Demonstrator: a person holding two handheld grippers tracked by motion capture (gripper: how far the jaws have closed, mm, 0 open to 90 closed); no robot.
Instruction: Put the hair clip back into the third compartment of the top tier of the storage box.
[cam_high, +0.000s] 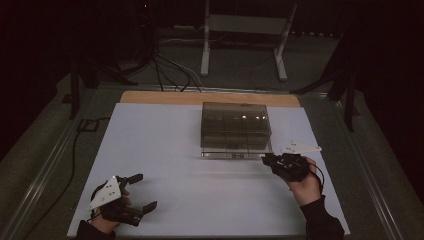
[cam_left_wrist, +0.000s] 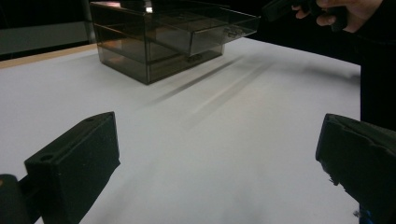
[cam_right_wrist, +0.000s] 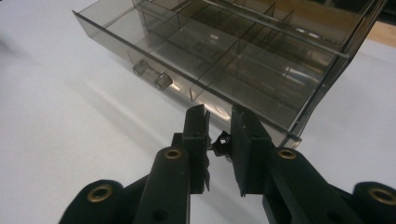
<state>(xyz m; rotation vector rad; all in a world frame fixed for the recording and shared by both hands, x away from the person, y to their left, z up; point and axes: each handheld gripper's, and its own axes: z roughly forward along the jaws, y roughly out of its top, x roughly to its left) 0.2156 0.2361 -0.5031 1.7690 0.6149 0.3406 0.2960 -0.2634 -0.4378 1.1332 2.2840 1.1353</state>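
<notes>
A smoky see-through drawer box (cam_high: 235, 122) stands at the far middle of the white table top (cam_high: 160, 150). Its lower drawer (cam_right_wrist: 210, 60) is pulled out toward me, with empty divided compartments and two small handles. My right gripper (cam_right_wrist: 218, 114) is at the drawer's front right corner, jaws shut on a small black piece (cam_right_wrist: 223, 142) too small to name. In the high view the right gripper (cam_high: 265, 159) points left at that corner. My left gripper (cam_high: 145, 190) rests near the table's front left, jaws wide open and empty (cam_left_wrist: 219, 154).
A wooden strip (cam_high: 210, 97) borders the table's far edge. Beyond it cables (cam_high: 165, 70) lie on the floor and a white stand (cam_high: 245, 40) rises. A metal rail (cam_high: 45, 165) runs along the table's left side. A dark sleeve (cam_left_wrist: 373, 70) stands right of the box.
</notes>
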